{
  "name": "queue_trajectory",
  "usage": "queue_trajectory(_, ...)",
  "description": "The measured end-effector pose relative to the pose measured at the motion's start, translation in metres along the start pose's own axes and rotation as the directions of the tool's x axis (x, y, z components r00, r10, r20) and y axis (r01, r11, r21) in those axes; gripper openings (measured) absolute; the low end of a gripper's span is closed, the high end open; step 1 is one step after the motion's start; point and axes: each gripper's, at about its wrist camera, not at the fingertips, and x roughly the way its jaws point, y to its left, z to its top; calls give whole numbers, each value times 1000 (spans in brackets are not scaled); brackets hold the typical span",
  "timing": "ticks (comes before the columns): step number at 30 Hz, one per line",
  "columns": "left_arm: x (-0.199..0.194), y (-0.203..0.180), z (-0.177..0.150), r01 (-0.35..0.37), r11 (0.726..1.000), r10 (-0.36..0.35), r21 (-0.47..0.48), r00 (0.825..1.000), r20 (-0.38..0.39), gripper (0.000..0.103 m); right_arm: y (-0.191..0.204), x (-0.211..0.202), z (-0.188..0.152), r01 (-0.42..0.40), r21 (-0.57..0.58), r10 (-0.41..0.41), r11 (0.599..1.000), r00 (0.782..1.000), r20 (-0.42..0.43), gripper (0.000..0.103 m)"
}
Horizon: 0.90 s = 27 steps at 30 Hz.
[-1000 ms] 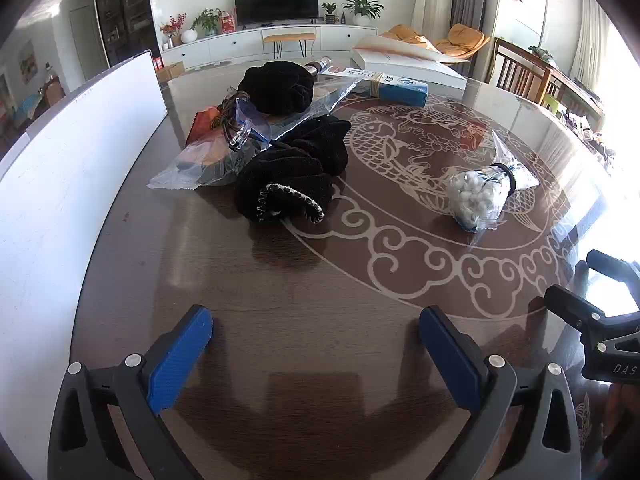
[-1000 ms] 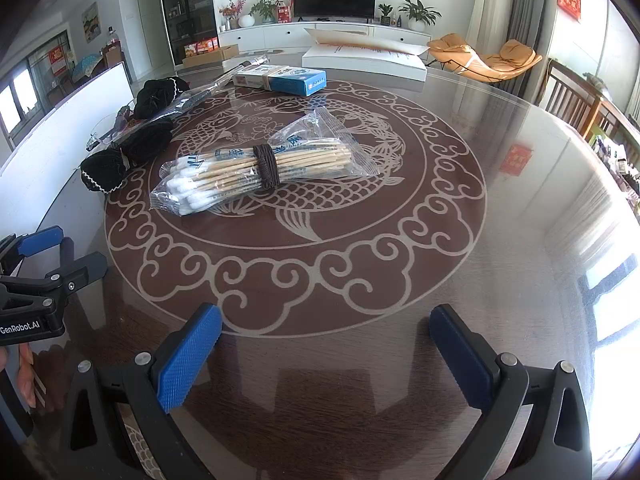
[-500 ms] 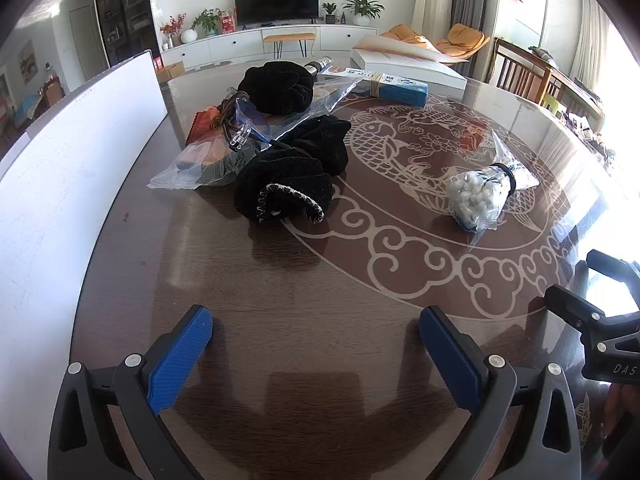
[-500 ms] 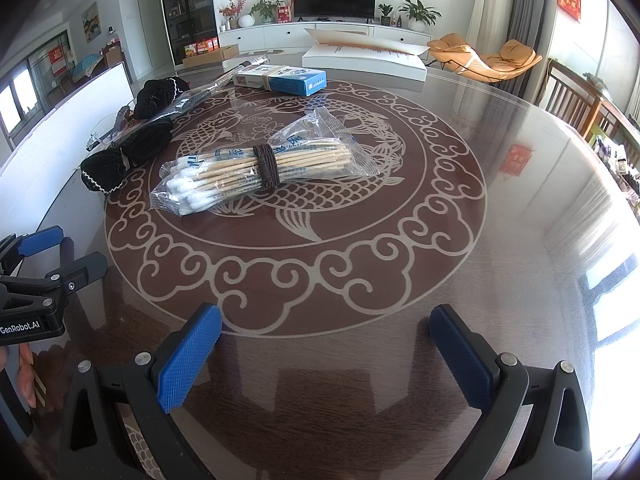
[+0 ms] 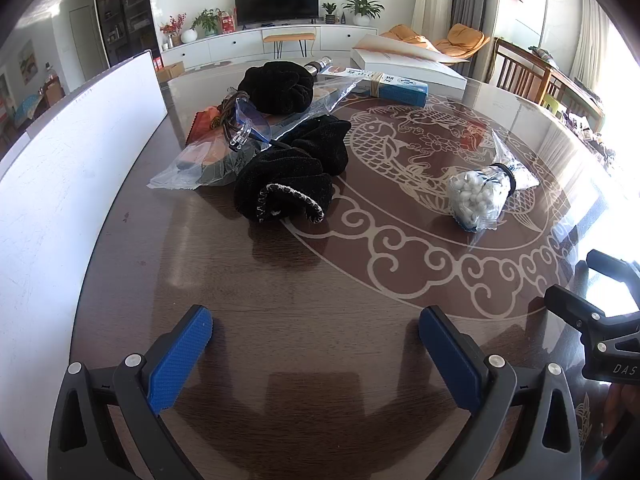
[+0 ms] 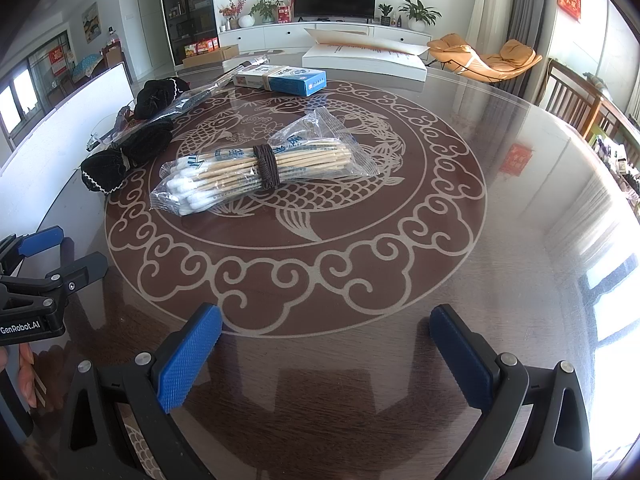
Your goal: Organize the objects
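Note:
A bag of cotton swabs (image 6: 256, 170) bound with a dark band lies at the middle of the round table (image 6: 520, 240); it also shows in the left wrist view (image 5: 478, 196). Black scrunchies (image 5: 286, 190) and a plastic bag with glasses (image 5: 224, 148) lie at the left. A blue and white box (image 6: 280, 78) sits at the far side. My left gripper (image 5: 316, 340) is open and empty above the near table edge. My right gripper (image 6: 326, 340) is open and empty, well short of the swabs.
A white board (image 5: 72, 152) stands along the table's left edge. A large white flat box (image 6: 364, 60) lies at the far edge. Wooden chairs (image 6: 580, 96) stand to the right. Each gripper shows at the side of the other's view.

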Motion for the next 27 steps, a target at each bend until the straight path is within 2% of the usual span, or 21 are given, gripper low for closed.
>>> queue_trajectory(10, 0, 0, 0, 2, 1000, -2, 1, 1000, -1, 103, 0, 0, 0, 0, 0, 0, 1000, 1000, 0, 103)
queue_trajectory(14, -1, 9, 2, 36, 997, -36, 63, 999, -13, 103, 0, 0, 0, 1, 0, -1, 1000, 1000, 0, 103)
queue_trajectory(19, -5, 38, -3, -38, 998, 38, -44, 999, -1, 103, 0, 0, 0, 1, 1, -1, 1000, 1000, 0, 103)
queue_trajectory(24, -4, 39, -3, -37, 998, 37, -52, 999, -2, 103, 0, 0, 0, -2, 2, 2, 1000, 1000, -2, 103)
queue_trajectory(25, -4, 39, -3, -37, 998, 37, -52, 999, -2, 103, 0, 1, 3, -10, 12, 10, 1000, 1000, -14, 103)
queue_trajectory(27, -4, 39, -3, -37, 998, 37, -52, 999, -2, 103, -3, -3, 9, -108, 105, 110, 989, 994, -18, 103)
